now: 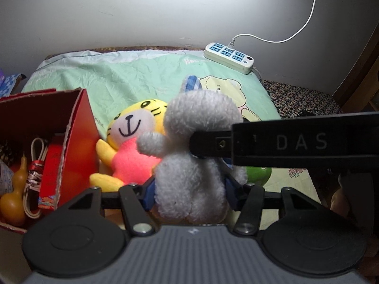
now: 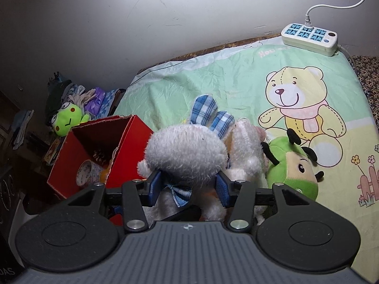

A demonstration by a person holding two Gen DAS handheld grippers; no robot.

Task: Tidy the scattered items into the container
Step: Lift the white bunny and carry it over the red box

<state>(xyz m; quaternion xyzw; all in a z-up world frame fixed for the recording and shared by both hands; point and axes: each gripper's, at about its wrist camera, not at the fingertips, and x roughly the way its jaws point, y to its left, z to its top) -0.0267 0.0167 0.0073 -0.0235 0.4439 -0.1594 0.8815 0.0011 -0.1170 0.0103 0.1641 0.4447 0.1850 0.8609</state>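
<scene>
A grey plush rabbit [image 1: 196, 146] with blue checked ears is held by both grippers. My left gripper [image 1: 189, 194] is shut on its lower body. My right gripper [image 2: 187, 188] is shut on its neck, by the blue bow [image 2: 181, 193]; its finger [image 1: 213, 142] crosses the left wrist view. A yellow tiger plush [image 1: 132, 142] lies just left of the rabbit. A green bug plush [image 2: 293, 168] and a white plush [image 2: 246, 151] lie to its right. The red box [image 1: 78, 142] stands at the left and holds a gourd [image 1: 14, 194], a cable and other items.
The toys lie on a green bear-print pillow [image 2: 236, 82]. A white power strip [image 2: 310, 39] with a plugged cable sits at its far right corner. A green frog plush [image 2: 67, 118] and clutter lie beyond the box. A wall rises behind.
</scene>
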